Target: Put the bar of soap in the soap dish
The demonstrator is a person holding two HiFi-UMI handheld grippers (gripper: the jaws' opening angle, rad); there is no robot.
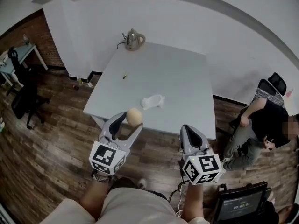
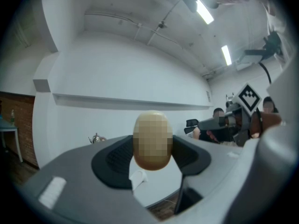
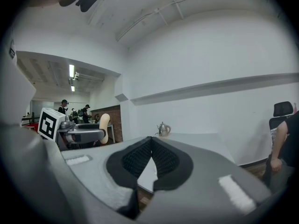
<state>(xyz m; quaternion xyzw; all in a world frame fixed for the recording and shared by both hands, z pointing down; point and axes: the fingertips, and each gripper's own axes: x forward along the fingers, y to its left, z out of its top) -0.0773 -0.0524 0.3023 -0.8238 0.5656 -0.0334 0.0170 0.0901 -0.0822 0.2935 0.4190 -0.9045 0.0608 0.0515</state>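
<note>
A beige oval bar of soap (image 1: 134,116) hangs in front of the table's near edge, and my left gripper (image 1: 131,122) is shut on it, one pad on each side. In the left gripper view the soap (image 2: 153,141) stands upright between the dark pads, with the white soap dish (image 2: 138,178) just below it on the table. The soap dish (image 1: 153,101) lies near the table's front edge, beyond the soap. My right gripper (image 1: 188,131) is level at the table's near right edge, shut, its pads (image 3: 163,161) meeting with nothing between them.
A metal kettle (image 1: 134,39) stands at the far left corner of the white table (image 1: 177,73), and a small dark item (image 1: 124,76) lies on its left side. A person (image 1: 261,125) sits at the right. A black office chair (image 1: 25,94) stands at the left.
</note>
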